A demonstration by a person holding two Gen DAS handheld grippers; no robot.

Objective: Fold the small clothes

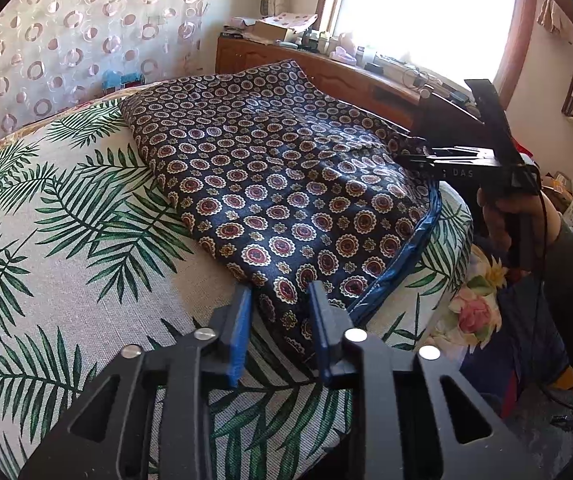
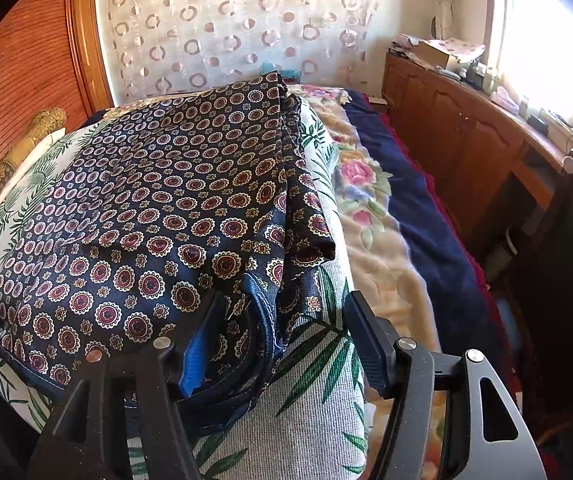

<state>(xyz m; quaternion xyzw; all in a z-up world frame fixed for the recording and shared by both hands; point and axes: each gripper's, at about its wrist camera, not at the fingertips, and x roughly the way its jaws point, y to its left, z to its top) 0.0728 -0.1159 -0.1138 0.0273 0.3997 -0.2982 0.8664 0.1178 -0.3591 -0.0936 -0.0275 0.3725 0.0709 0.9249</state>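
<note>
The navy patterned garment [image 1: 286, 184] lies just ahead of both parted hand-held grippers, left [image 1: 280, 330] and right [image 2: 282, 344].

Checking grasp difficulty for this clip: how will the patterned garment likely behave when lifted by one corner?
The garment will probably go floppy and drape: it already lies in soft creases on the cushion. Its sheen suggests thin, slippery cloth, so the layers stacked at its edge may slide apart. It looks light.

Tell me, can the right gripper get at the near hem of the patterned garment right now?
Probably yes: the right gripper is open, the garment's blue-trimmed hem lies between its fingers, and nothing blocks it.
</note>
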